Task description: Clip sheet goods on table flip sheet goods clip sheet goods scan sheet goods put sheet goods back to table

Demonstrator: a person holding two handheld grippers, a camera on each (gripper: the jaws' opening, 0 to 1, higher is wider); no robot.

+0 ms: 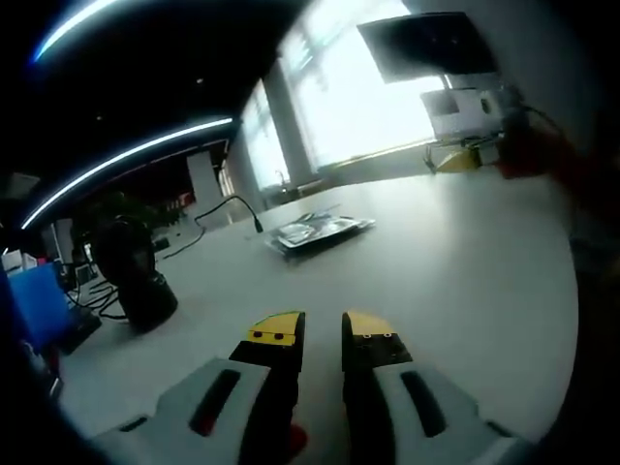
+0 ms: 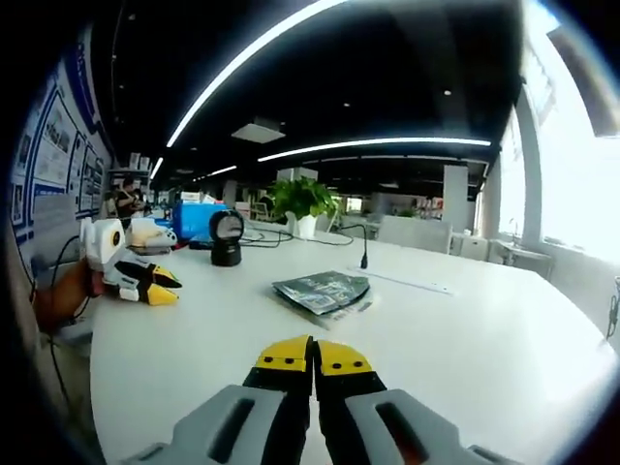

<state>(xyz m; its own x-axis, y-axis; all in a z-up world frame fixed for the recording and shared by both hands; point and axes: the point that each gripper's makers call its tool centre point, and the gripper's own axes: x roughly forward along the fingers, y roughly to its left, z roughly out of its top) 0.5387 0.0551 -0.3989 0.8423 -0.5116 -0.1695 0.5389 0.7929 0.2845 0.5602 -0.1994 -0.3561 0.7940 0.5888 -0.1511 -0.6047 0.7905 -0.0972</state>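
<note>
Sheet goods (image 2: 323, 291) lying flat mid-desk (image 2: 465, 339), untouched, long axis crosswise. Right hand-held gripper (image 2: 313, 356) sitting closed, empty, pack straight ahead, likely nearer. Left hand-held gripper (image 1: 323, 329) hovering slightly open, empty, farther off.

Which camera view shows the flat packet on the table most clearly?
The right gripper view: the packet lies near the middle, evenly lit, its green printed face readable. In the left gripper view the packet appears farther off, and glare from the bright windows washes out its surface.
</note>
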